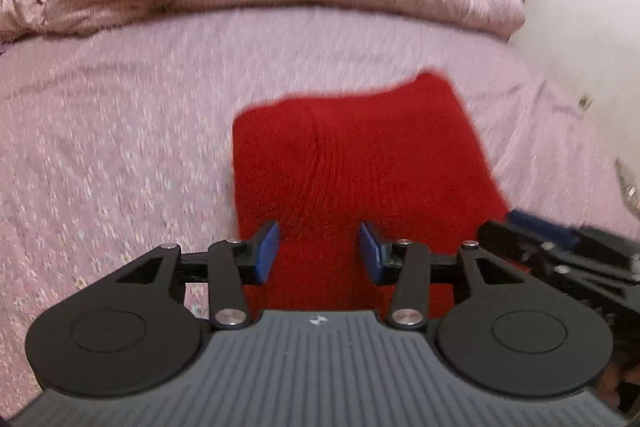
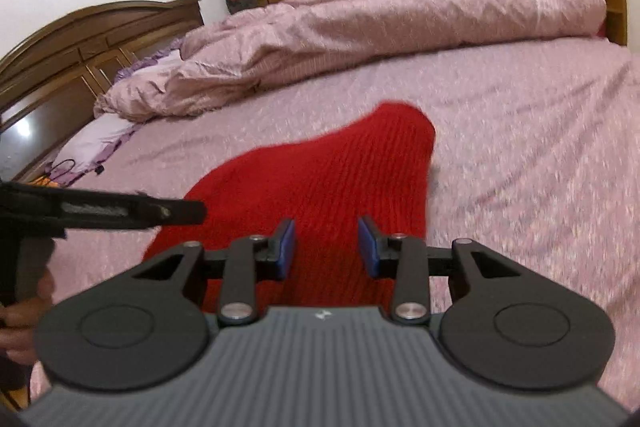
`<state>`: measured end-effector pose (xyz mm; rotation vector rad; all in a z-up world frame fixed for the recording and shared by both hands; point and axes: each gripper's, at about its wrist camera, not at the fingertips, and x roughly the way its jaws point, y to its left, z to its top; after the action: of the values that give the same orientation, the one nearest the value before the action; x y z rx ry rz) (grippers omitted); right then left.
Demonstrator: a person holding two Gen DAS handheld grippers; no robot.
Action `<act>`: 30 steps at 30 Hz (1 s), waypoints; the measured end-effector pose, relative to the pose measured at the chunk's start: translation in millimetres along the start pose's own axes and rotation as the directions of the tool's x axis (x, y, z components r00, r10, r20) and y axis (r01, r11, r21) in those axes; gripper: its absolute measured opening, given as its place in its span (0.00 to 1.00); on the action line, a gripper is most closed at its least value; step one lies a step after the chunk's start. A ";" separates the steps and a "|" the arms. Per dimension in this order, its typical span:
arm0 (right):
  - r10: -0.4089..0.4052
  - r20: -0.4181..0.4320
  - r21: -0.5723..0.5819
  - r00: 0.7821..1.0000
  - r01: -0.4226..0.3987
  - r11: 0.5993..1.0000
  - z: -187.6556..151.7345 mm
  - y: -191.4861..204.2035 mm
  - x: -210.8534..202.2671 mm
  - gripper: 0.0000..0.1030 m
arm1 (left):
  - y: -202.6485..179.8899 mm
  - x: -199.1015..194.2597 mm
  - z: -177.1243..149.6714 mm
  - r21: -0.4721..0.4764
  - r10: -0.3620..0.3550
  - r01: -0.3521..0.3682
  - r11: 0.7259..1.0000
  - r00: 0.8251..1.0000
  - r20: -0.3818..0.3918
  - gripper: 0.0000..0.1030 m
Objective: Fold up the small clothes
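Right under my eyes is my left gripper, with its two blue pads spread wide and nothing between them. My right gripper is the same: pads wide apart, holding nothing. Both hang just over the near edge of the red knitted cloth, which lies flat on the pink flowery bed sheet. I use the red cloth as my marker. My left gripper is over its near left part, and my right gripper is over its near right part, close beside the left one. Past the far edge of the red cloth lies the crumpled pink blanket, well apart from it. The pictures are a bit blurry, so I cannot tell how many layers the red cloth has, or if it is folded once already. I think my job now is to take hold of the near edge. To do it well, I should go down slowly, one gripper near each near corner, and pinch only the red cloth, not the sheet under it. Knit is soft and stretchy, so both sides should lift together, then go over to meet the far edge evenly.
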<state>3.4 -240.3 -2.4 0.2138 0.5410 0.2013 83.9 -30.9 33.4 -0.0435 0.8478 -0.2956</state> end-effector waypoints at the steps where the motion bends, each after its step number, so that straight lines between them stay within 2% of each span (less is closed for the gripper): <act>1: -0.003 -0.005 -0.012 1.000 0.003 1.000 -2.6 1.3 2.8 0.37 | -0.3 4.4 -2.9 0.005 0.017 -0.016 1.000 1.000 -0.005 0.54; 8: -0.054 0.024 -0.089 0.998 0.056 0.994 -10.0 14.0 11.6 0.39 | 1.3 0.4 -9.3 0.009 0.048 -0.048 0.999 0.999 0.022 0.61; 9: -0.062 0.023 -0.089 0.998 0.064 0.994 -9.5 15.4 11.3 0.39 | 2.2 -1.3 -9.9 0.009 0.053 -0.054 0.999 0.998 0.021 0.64; 13: -0.084 0.017 -0.075 0.996 0.085 0.994 -6.4 18.9 7.4 0.43 | 3.4 -8.1 -11.7 -0.002 0.079 -0.079 0.997 0.997 0.015 0.76; 18: -0.096 0.001 -0.072 0.995 0.095 0.993 -4.3 24.0 -0.5 0.56 | 5.5 -21.1 -16.2 -0.010 0.087 -0.087 0.996 0.996 0.004 0.85; 22: -0.100 -0.015 -0.053 0.995 0.099 0.994 -3.0 24.9 -10.3 0.56 | -0.8 -32.7 -20.1 0.027 0.099 -0.099 0.995 0.995 0.006 0.93; 28: -0.100 -0.024 -0.014 0.995 0.100 0.995 -0.6 26.2 -28.7 0.57 | -8.5 -50.6 -24.4 0.037 0.098 -0.098 0.994 0.995 0.005 1.00; 30: -0.108 -0.038 -0.004 0.993 0.108 0.994 0.0 25.8 -33.6 0.69 | -11.9 -53.6 -26.2 0.038 0.100 -0.100 0.994 0.995 -0.006 1.00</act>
<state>-28.2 -223.8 20.5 0.1788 0.5889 0.1010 28.2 -25.6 57.2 0.0351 0.8495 -0.2178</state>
